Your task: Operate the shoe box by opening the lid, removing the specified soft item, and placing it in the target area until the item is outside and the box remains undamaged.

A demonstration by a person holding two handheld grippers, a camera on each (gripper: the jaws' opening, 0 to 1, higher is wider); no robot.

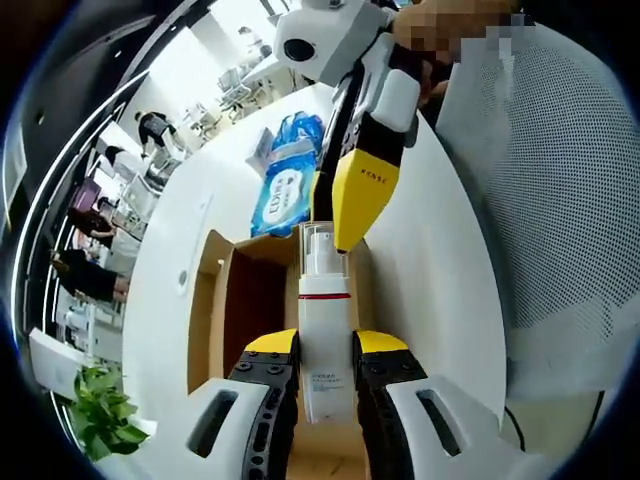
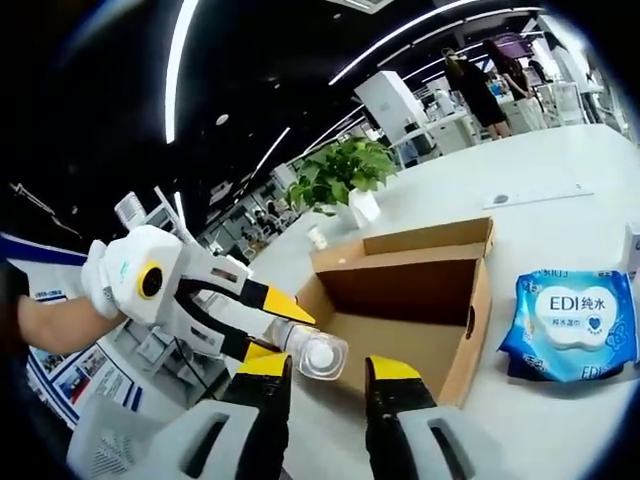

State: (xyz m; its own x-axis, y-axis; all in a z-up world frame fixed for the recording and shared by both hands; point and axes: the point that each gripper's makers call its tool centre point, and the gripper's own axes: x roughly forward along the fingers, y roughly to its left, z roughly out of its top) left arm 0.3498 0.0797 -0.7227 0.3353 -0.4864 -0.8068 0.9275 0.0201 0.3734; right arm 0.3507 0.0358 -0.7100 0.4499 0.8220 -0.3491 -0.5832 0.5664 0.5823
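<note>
An open cardboard shoe box lies on a white table, its lid flap folded back and its brown inside bare. My left gripper is shut on a white bottle with a red band and a clear cap, held over the box. My right gripper is open, its yellow-tipped jaws on either side of the bottle's cap without closing on it. In the left gripper view the right gripper reaches down to the cap from above. A blue pack of wet wipes lies on the table beside the box.
A potted plant stands past the box's far corner. A sheet of paper lies further back on the table. The person's grey mesh sleeve hangs over the table edge. People and desks are in the background.
</note>
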